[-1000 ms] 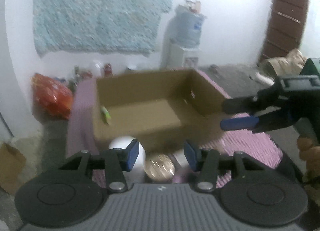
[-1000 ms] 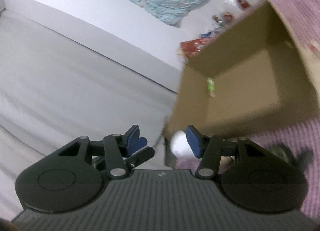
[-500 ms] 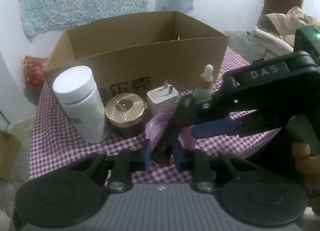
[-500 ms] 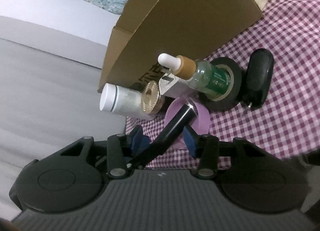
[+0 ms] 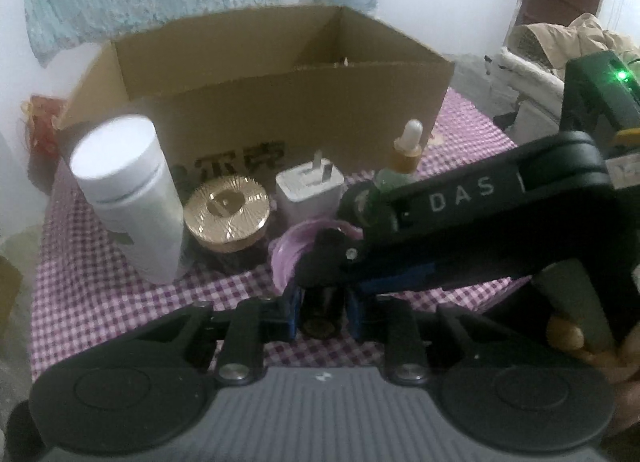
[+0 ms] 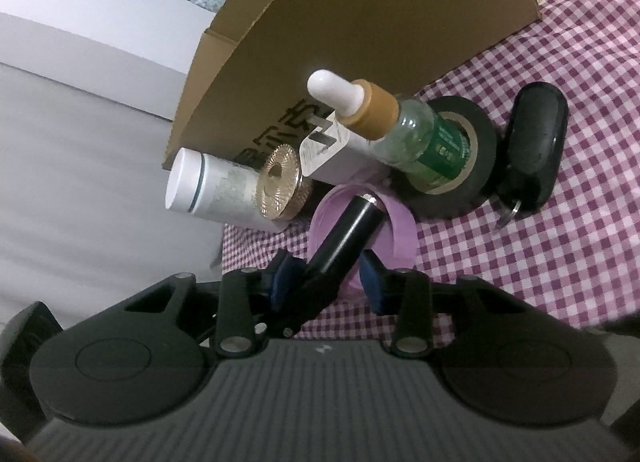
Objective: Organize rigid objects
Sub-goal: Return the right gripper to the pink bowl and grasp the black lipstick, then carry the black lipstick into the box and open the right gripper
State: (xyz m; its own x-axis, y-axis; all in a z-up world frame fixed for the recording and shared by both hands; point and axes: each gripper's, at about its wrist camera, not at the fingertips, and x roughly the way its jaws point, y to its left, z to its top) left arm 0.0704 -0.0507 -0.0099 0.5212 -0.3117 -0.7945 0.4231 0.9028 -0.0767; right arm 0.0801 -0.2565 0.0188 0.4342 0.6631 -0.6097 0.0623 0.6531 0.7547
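Steering both claws down in front of the cardboard box point(image 5: 280, 109), I have a short black tube point(image 6: 348, 234) as my target; it leans at a slant on the rim of a pink lid point(image 6: 400, 229), on the checked cloth point(image 6: 540, 262) just on my side of the box's near wall. My left gripper point(image 5: 322, 314) is clamped on the tube's near end, blue pads pressing both sides of it at a narrow gap. My right gripper point(image 6: 328, 278) has just been closing, with the tube's middle between its jaws; one pad looks to be against the tube, but pink lid shows past the other, so I judge it has no grip yet. The tube looks stiff, light and glossy, so I expect it to be slippery and apt to swivel if pinched at one end only; I would take it across the round body near its middle, pads square to its sides. The lid underneath looks thin and loose, and I suspect it will slide or tip if dragged. Closer to the box wall stand a white bottle point(image 5: 128, 197), a gold-topped jar point(image 5: 226, 213), a white plug charger point(image 5: 310, 189) and a glass dropper bottle point(image 6: 400, 129), which looks breakable, so I want a straight lift clear of them.
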